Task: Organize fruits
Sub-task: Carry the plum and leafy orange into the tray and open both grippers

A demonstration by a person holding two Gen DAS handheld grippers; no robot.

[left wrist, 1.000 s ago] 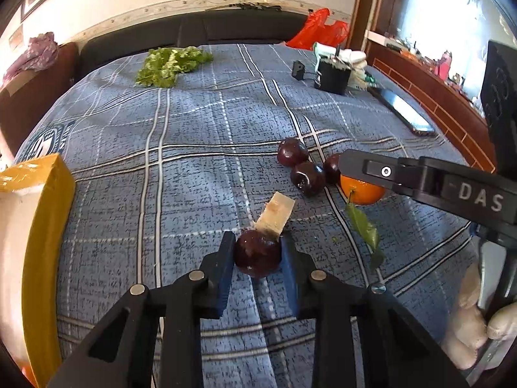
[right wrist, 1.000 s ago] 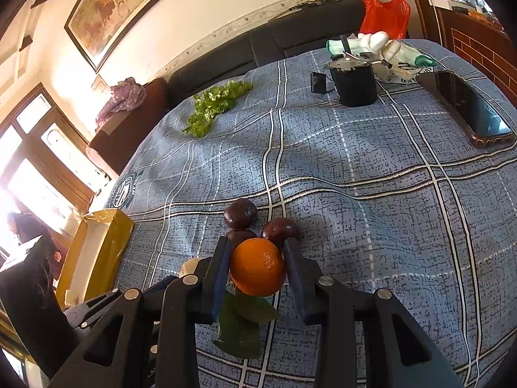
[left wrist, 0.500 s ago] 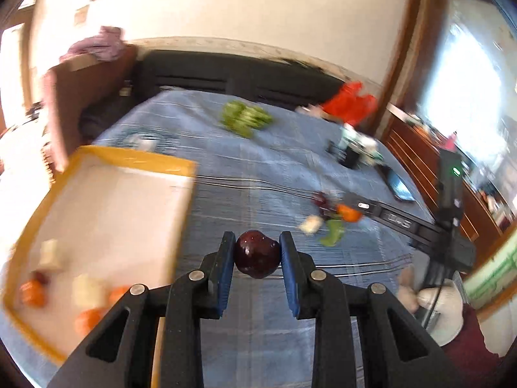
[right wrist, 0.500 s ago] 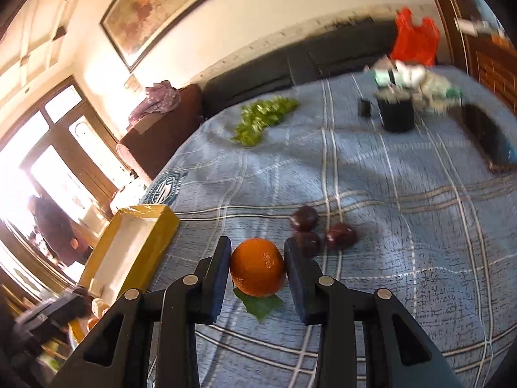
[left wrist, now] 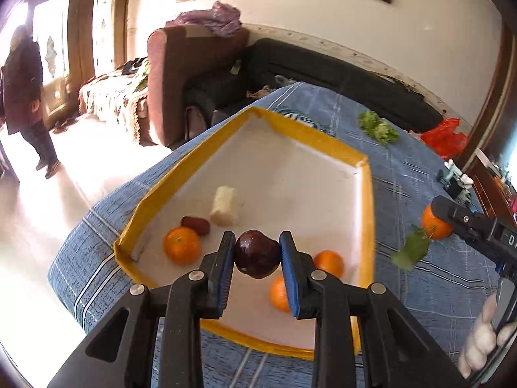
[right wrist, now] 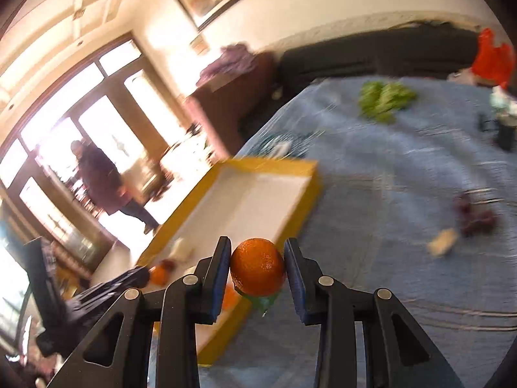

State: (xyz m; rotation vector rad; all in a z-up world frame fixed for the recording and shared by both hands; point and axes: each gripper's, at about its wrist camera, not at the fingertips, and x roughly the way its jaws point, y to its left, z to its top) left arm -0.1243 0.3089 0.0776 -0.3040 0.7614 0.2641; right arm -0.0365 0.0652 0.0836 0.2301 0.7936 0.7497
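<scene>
My left gripper (left wrist: 257,255) is shut on a dark red plum (left wrist: 257,254) and hangs over the near part of the yellow-rimmed white tray (left wrist: 364,226). In the tray lie three oranges (left wrist: 181,245), a small dark red fruit (left wrist: 195,225) and a pale chunk (left wrist: 225,206). My right gripper (right wrist: 258,266) is shut on an orange (right wrist: 257,265) with a green leaf under it, just right of the tray (right wrist: 315,174). In the left wrist view that orange (left wrist: 434,225) shows at the right, held by the other gripper. Dark plums (right wrist: 475,215) and a pale chunk (right wrist: 442,242) lie blurred on the blue cloth.
Green leafy vegetables (left wrist: 378,127) lie at the far side of the blue checked cloth (left wrist: 416,168). A red bag (left wrist: 444,137) and small bottles (left wrist: 455,177) stand at the far right. A brown armchair (left wrist: 181,74) and a standing person (left wrist: 24,97) are beyond the table's left edge.
Both grippers have swung left from the fruit pile toward the tray, each keeping its fruit. The plum now hangs over the tray; the orange has lifted off the cloth and neared the tray.
</scene>
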